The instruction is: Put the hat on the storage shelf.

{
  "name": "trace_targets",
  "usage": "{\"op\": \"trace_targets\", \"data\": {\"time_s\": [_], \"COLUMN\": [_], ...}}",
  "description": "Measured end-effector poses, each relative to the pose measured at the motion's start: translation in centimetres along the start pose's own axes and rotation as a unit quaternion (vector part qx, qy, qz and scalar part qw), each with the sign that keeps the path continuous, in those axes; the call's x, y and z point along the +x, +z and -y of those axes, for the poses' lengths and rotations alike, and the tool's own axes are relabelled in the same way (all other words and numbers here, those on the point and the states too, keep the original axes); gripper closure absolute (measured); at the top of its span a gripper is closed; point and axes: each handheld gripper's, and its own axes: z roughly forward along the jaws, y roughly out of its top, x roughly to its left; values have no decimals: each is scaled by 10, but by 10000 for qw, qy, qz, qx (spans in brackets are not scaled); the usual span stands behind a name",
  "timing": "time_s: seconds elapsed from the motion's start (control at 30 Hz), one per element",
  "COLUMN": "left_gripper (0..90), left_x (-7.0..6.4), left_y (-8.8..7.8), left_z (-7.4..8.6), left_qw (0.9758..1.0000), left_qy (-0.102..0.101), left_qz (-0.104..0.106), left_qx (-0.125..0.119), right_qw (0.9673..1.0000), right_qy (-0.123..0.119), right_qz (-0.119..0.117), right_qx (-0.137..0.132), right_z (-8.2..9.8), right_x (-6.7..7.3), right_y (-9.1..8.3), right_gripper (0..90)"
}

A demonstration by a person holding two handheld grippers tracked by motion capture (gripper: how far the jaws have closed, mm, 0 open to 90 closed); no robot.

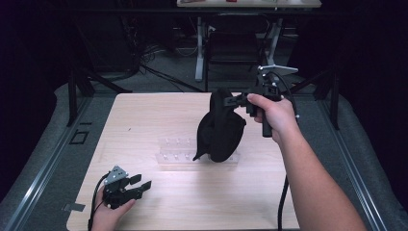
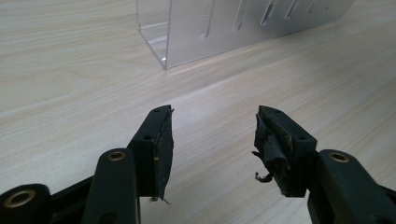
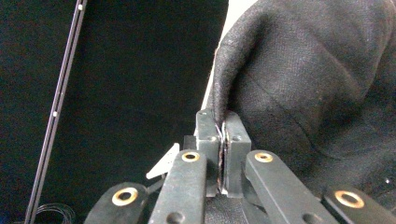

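the right gripper [image 1: 239,100] was clamped on the rim of the black cap [image 1: 220,129] hanging above the clear rack [image 1: 175,149], the left gripper [image 1: 140,185] rested open on the worktop [image 1: 144,115], so lowering slowly seemed wise.

The black cloth [image 1: 220,129] hides the right end of the clear rack [image 1: 178,149] in the high view, and in the right gripper view the cloth runs off the top and right edges.
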Motion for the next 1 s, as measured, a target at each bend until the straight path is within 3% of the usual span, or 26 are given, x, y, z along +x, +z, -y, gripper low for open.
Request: {"op": "trace_targets", "data": {"time_s": [0.4,0.67,0.9,1.0], "left_gripper": [493,524,516,521], "left_x": [-21,-32,-47,-52], "left_y": [-3,6,11,14], "left_z": [-22,-44,-66,-73], "left_qw": [9992,9982,9960,9956], "left_qy": [131,420,734,769], "left_qz": [338,384,425,464], "left_qx": [-168,-176,-287,-276], "right_qw": [9998,9996,9994,9992], "right_qy": [4,-37,22,39], "right_qz": [-187,-273,-334,-402], "right_qx": [-65,-12,-63,-54], "right_z": [1,1,2,3], "right_x": [2,8,6,7], "right_y": [12,22,25,28], "right_gripper": [882,882,881,881]}}
